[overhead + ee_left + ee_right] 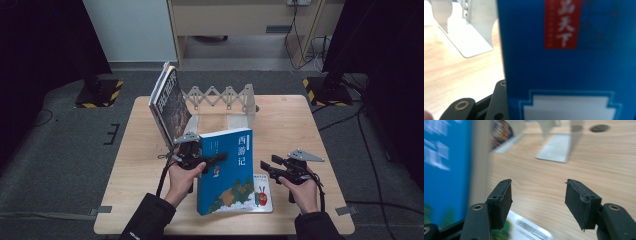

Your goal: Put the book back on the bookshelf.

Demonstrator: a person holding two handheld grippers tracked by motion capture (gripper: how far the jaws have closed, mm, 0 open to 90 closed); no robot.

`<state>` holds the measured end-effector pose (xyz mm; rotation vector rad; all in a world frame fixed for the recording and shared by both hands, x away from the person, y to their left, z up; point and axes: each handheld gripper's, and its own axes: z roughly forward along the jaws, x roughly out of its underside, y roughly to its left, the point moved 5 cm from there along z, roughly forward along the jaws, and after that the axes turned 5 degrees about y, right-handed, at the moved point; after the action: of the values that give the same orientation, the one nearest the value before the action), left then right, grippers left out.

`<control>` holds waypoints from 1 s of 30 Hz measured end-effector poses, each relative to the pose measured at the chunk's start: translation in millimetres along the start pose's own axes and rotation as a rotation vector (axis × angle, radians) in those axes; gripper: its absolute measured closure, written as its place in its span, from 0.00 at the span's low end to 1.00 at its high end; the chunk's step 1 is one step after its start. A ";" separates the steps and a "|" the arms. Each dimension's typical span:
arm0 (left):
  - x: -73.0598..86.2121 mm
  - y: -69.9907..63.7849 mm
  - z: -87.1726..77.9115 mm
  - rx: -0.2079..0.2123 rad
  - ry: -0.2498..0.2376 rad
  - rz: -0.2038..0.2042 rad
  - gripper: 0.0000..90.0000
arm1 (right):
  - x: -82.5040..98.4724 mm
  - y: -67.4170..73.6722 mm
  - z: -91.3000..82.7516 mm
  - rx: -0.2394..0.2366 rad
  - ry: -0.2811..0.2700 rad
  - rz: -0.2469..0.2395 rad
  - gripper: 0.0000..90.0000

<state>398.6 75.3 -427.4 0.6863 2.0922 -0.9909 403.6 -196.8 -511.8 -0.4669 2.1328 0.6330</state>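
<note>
Shelving is the step in hand: the left tool (212,160) grips the blue book (227,167) by its spine edge and holds it tilted up off the table (290,122), over a thin picture book (262,196) lying flat. The right tool (267,167) hangs just beside it, jaws parted and empty. Next, I judge, the blue book must go upright into the metal rack (225,100) beside the dark book (170,102) leaning there.

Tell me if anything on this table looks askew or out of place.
The blue book stands tilted in the left tongs, not yet shelved. The dark book leans against the folding rack instead of standing upright. A thin picture book lies flat.
</note>
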 end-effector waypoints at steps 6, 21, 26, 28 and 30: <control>-12.8 -2.1 -20.8 -0.036 -0.040 0.027 0.68 | 8.2 -17.6 -2.5 0.123 0.078 -0.032 0.39; -41.1 13.6 -71.7 -0.186 -0.158 0.031 0.68 | 36.3 -55.8 1.8 0.322 0.309 -0.087 0.23; -49.2 17.3 -78.6 -0.240 -0.174 0.045 0.68 | 42.8 -63.8 2.8 0.355 0.347 -0.090 0.19; -54.2 20.0 -78.7 -0.262 -0.184 0.042 0.68 | 43.5 -66.0 2.9 0.362 0.335 -0.074 0.16; -59.5 23.5 -77.8 -0.268 -0.196 0.035 0.68 | 44.3 -67.9 3.2 0.368 0.327 -0.077 0.13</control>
<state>422.3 142.2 -355.9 0.4682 1.9852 -0.7098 416.1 -254.0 -567.9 -0.4674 2.4575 0.1146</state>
